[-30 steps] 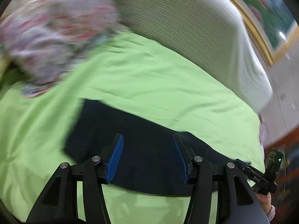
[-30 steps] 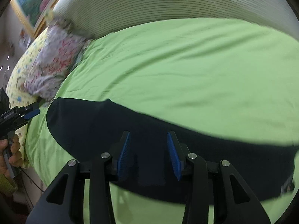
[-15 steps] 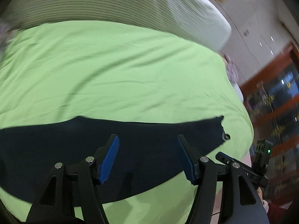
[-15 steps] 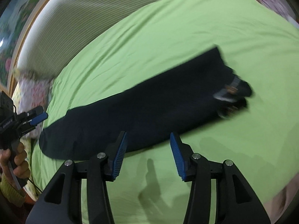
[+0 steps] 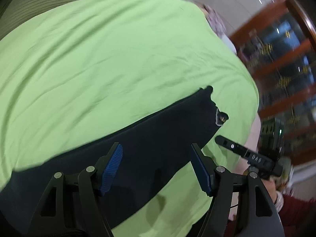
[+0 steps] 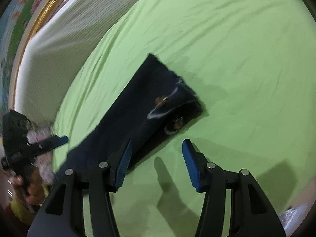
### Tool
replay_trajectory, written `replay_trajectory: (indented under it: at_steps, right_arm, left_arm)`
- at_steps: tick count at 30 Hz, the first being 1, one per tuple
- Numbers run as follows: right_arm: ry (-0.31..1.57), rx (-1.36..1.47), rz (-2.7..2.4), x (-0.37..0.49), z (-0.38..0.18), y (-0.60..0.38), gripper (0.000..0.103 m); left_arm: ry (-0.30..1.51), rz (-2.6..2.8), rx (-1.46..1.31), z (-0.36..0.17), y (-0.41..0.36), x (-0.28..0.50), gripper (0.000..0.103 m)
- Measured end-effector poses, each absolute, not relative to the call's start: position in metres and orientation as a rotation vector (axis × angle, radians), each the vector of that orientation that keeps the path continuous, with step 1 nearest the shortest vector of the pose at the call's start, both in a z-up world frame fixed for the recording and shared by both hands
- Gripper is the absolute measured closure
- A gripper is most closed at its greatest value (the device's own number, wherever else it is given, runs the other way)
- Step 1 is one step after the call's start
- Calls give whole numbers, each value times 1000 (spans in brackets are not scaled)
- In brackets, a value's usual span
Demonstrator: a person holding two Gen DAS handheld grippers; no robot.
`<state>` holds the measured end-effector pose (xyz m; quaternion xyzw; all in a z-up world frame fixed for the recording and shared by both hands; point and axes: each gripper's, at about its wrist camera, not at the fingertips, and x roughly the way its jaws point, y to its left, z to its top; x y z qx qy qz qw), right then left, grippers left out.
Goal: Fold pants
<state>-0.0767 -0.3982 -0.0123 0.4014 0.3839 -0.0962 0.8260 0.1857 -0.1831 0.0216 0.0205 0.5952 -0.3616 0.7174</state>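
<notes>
The pants (image 6: 142, 106) lie as one long narrow strip on the bed (image 6: 237, 49), seemingly folded lengthwise; crosswise folds remain. Left claw (image 5: 156, 165) and right claw (image 6: 156, 162) gape wide, empty.

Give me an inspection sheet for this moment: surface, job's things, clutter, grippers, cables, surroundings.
Surface: green bedsheet, lightly wrinkled.
Job's things: dark pants lying flat in a long strip, waistband end with metal fasteners showing.
Clutter: floral fabric at the bed's far edge.
Grippers: left hand-held gripper open above the pants; right hand-held gripper open over the pants' edge and sheet; neither holds anything.
Cables: nothing seen.
Surroundings: white ribbed headboard, gold-framed picture, wood-and-glass cabinet.
</notes>
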Motion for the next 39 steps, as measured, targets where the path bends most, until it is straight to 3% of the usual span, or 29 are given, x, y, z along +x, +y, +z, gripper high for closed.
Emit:
replay_trajectory:
  at_steps: [6,9,21,23,26,30,39]
  right_arm:
    - [727,1019,-176,-72,-28,-420,49]
    - [740,1010,-210,-71,-31,-427,92]
    - [713,985,-150,-86,-37,-439,92]
    - [713,978,-141,-85,-38,-439,92]
    - [719,954,-130,-84,-37,-436,92]
    - [702,922,-101,-83,-27,-434,92]
    - [617,829,87,-71,23,-404,92]
  left_arm:
    - [1378,-888,136,6,-244,204,33]
    - [1395,-927,180,0,-267,209,33]
    - [1486,-1079,284,-42,-351,221,37]
    - [1479,-1076,300,-46,-359,223,50]
    - [1502,-1128,249,-50,-364,228,84]
    - [1456,-1150,255,-38,-358,224,91]
    - [1313,-1154,145,28,-297,222,92]
